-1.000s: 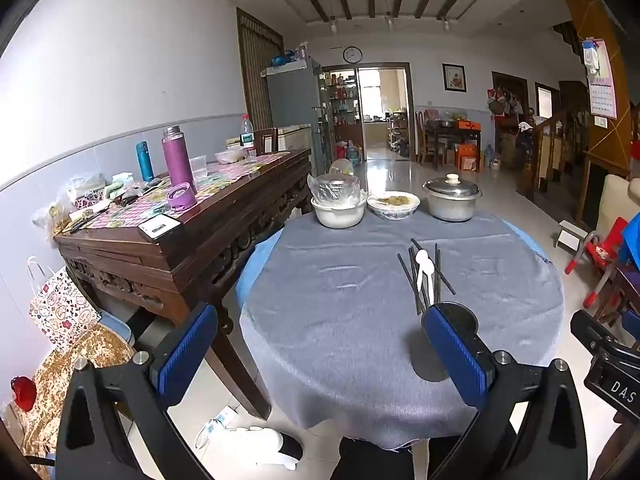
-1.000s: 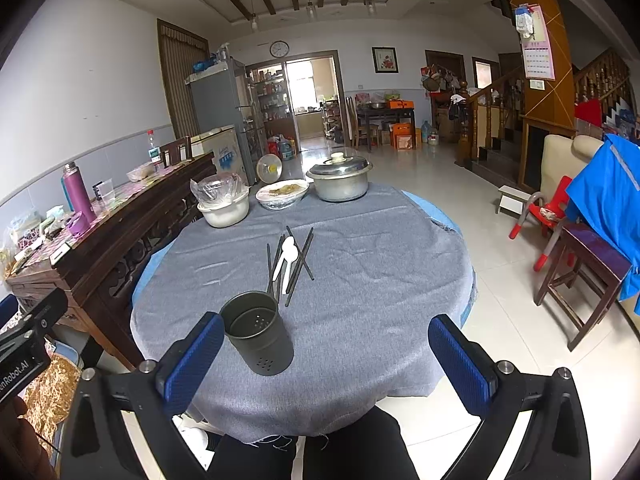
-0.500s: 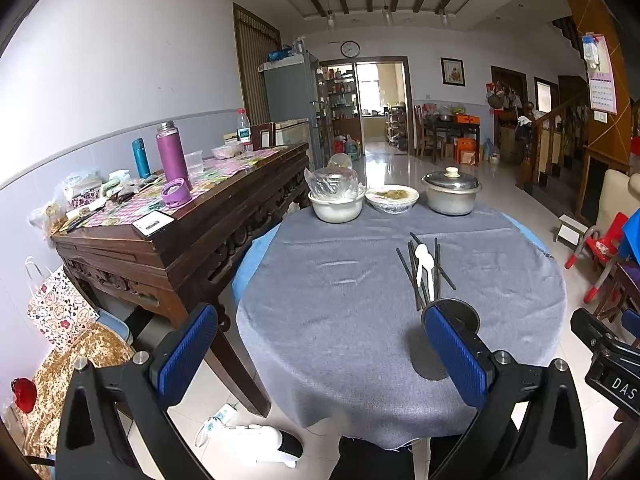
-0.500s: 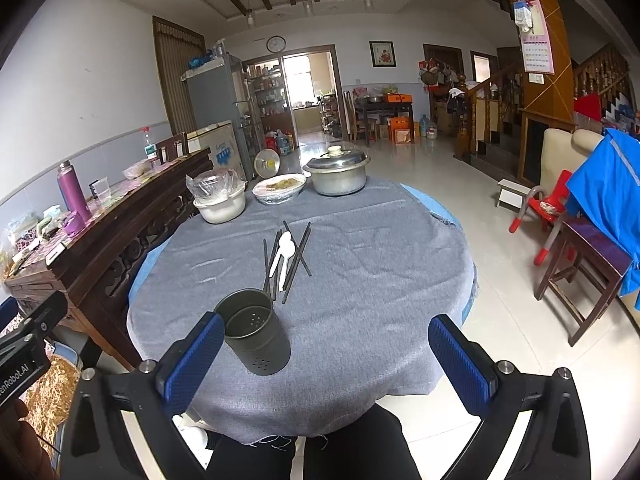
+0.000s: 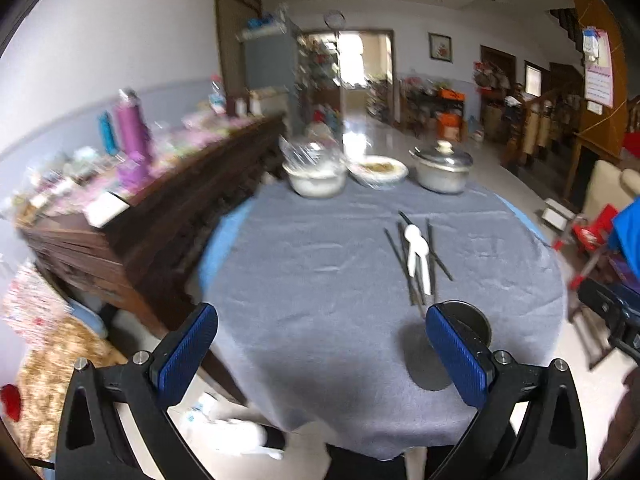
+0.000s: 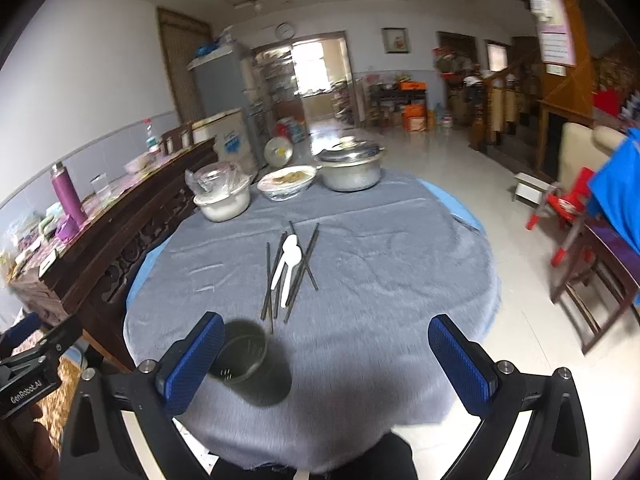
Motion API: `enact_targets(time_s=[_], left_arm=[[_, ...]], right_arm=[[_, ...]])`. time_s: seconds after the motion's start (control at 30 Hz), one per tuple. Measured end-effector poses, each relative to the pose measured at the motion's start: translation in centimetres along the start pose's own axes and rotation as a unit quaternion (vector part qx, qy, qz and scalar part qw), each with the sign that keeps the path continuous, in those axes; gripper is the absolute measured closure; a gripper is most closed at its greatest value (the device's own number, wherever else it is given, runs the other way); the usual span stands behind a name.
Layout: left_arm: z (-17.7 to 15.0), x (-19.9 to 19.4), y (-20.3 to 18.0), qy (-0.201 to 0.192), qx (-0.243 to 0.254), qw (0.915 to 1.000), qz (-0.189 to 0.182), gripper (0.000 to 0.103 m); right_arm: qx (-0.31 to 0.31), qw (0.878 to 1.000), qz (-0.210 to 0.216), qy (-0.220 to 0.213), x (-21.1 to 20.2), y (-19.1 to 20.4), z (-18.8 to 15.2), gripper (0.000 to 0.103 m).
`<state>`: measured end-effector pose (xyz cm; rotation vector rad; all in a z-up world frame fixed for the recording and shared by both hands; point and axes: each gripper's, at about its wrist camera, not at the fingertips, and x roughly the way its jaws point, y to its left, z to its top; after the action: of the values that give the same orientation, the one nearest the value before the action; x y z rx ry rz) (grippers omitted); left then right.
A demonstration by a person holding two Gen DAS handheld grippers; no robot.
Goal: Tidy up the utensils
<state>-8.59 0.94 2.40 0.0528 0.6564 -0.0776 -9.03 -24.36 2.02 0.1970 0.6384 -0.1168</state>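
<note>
Several black chopsticks (image 6: 305, 268) and two white spoons (image 6: 286, 268) lie in a loose bundle at the middle of the round table's grey cloth (image 6: 400, 264). A dark perforated utensil cup (image 6: 250, 362) stands at the near edge, just in front of the bundle. My right gripper (image 6: 326, 360) hovers open above the near edge, its left finger overlapping the cup. In the left wrist view the chopsticks (image 5: 412, 268), spoons (image 5: 418, 258) and cup (image 5: 466, 322) show too; my left gripper (image 5: 324, 354) is open and empty, its right finger in front of the cup.
At the table's far side stand a white bowl under plastic (image 6: 222, 200), a dish of food (image 6: 286, 182) and a lidded steel pot (image 6: 350, 170). A dark wooden sideboard (image 5: 132, 220) with a purple flask (image 5: 130, 130) runs along the left. A wooden stool (image 6: 592, 276) stands right.
Both grippers have moved forward toward the table and tilted down; the utensils and cup now sit closer and lower in both views. The jaws stay open.
</note>
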Motion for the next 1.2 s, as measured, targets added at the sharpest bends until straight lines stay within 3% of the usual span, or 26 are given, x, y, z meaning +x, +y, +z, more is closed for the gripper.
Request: enact_targets(time_s=[0.07,0.2,0.23,0.33,0.4,0.5,0.57,0.67,0.73,0.93,1.1,1.2], left_arm=[[0.7,2.5,0.9,0.026,-0.01,0.9993,-0.026,0.0],[2.0,7.7,2.1,0.073,-0.024,0.9963,-0.038,0.0],[2.3,8.9,2.4,0.084,-0.027,0.9954,-0.039,0.0],[3.1,12.3,3.1,0.111,-0.039,0.992,-0.046,0.001],[3.8,14.2,3.3,0.121,-0.04,0.9902,-0.056,0.006],[5.1,17.3,2.9,0.141,-0.041,0.9858,-0.082,0.022],[6.1,19.9,2.7,0.163,-0.045,0.9803,-0.102,0.038],[7.3,23.3,1.8,0.187,-0.04,0.974,-0.121,0.052],[7.9,25.4,1.3,0.202,-0.039,0.9704,-0.126,0.053],[9.3,31.3,-0.6,0.247,-0.043,0.9569,-0.146,0.053],[10.3,34.3,-2.2,0.273,-0.042,0.9478,-0.16,0.053],[10.9,35.5,-2.9,0.28,-0.039,0.9467,-0.155,0.053]], right_arm=[[-0.008,0.999,0.033,0.013,2.5,-0.3,1.6,0.0],[-0.024,0.996,0.075,0.048,9.7,-0.9,5.3,0.003],[-0.048,0.995,0.057,0.071,11.9,-1.0,5.8,0.006],[-0.034,0.984,0.09,0.149,19.7,-1.8,7.4,0.016],[-0.03,0.981,0.101,0.161,23.3,-1.2,9.2,0.024],[-0.029,0.974,0.114,0.193,29.9,0.3,11.7,0.04],[-0.014,0.969,0.129,0.209,33.3,1.2,12.8,0.05],[0.013,0.96,0.145,0.24,38.2,2.1,13.7,0.057],[0.027,0.956,0.138,0.257,41.5,2.3,14.0,0.063],[0.037,0.953,0.118,0.277,47.3,3.6,15.1,0.063],[-0.013,0.952,0.062,0.298,50.1,5.8,15.4,0.066],[-0.041,0.952,0.041,0.302,51.0,6.4,15.0,0.078]])
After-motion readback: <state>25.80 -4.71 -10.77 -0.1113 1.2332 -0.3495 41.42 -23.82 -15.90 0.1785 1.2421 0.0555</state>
